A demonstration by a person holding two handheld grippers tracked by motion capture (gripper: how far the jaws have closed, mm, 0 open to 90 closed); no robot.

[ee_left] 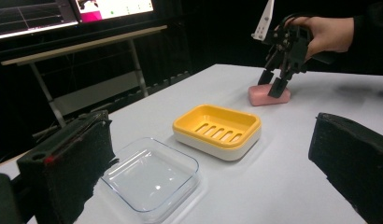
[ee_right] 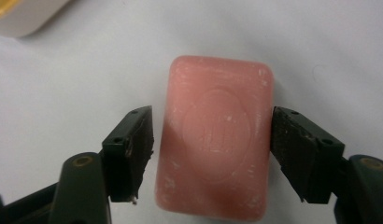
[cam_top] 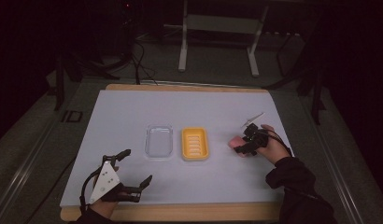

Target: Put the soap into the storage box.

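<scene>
Right gripper [cam_top: 244,143] set astride the pink soap bar [ee_right: 215,137], right of the yellow soap dish [cam_top: 195,143].

The bar lay flat on the white table cover [cam_top: 133,116], so the jaws came down across its narrow width; in the right gripper view the right pad [ee_right: 297,149] met its edge while the left pad [ee_right: 133,149] stood just clear, the grip not yet complete. The clear lid [cam_top: 159,141] lay left of the dish, leaving its slotted tray free, probably to receive the bar. The left gripper [cam_top: 136,170] rested near-left, jaws released and empty.
</scene>
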